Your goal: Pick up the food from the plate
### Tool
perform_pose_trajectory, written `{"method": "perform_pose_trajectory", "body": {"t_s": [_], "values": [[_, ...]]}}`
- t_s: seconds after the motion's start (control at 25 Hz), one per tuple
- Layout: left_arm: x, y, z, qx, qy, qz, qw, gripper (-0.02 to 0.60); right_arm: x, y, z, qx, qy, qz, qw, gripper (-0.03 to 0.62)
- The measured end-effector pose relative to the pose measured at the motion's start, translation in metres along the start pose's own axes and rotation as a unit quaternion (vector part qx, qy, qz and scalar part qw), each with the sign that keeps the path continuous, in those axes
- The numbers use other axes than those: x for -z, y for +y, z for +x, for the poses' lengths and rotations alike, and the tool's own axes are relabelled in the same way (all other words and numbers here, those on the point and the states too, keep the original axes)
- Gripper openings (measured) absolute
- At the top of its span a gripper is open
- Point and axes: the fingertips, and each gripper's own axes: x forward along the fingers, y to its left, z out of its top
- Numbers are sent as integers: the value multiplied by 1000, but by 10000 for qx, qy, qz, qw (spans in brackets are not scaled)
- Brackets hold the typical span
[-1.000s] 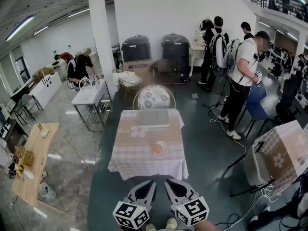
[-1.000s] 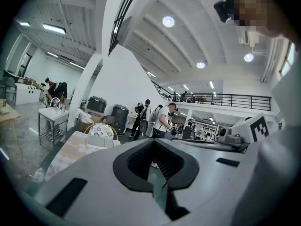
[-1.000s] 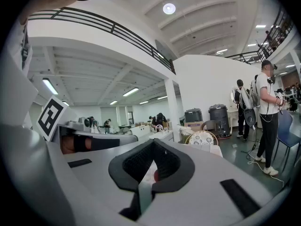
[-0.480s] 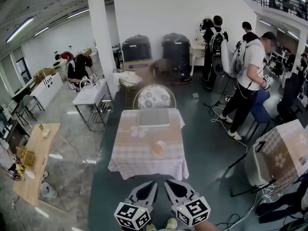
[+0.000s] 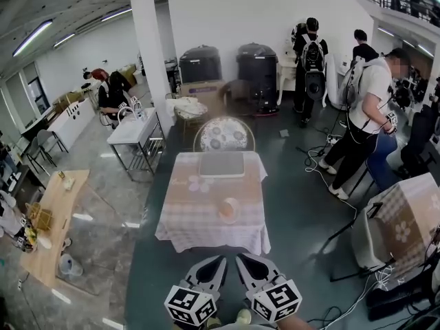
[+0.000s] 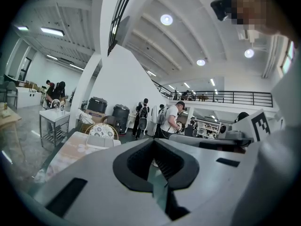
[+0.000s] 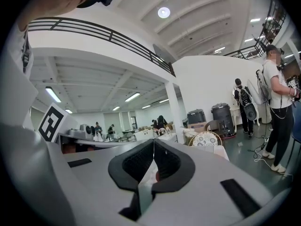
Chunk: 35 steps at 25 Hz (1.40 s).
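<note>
Plainly, nothing of the task has been carried out yet: the food (image 5: 226, 211) is seen lying on the small plate (image 5: 236, 207), which stands on the checked cloth of the table (image 5: 196, 218), toward the near edge and a little right of the middle. A grey tray (image 5: 221, 164) is set farther back on the cloth, and a chair (image 5: 223, 135) with a patterned back stands beyond that. What kind of food it is cannot be made out at this range; only a pale orange patch is shown. Both claws are held low at the bottom of the head view, well apart from the table and short of its near edge. The left gripper (image 5: 217, 261) is seen in its own view with the jaws pressed together at the tips and nothing caught between them, and the right gripper (image 5: 241, 260) is shown likewise, tips meeting and empty. The whole job is therefore judged to be left: the table must be approached, one claw spread and brought over the plate, and the food pinched and lifted clear. Since the plate looks small and light, it may be shifted if the food is nudged sideways.
</note>
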Motion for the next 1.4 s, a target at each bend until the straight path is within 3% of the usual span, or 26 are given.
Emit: {"method": "perform_pose_trajectory", "body": {"t_s": [0.8,1.4], "values": [[2,2,42,-32,103,64,9999,6,3,-39,13,50,69,16,10000,15],[-22,110,130,193,264,99,9994,6,6,-90,140,327,377,-1,9988,15]]}}
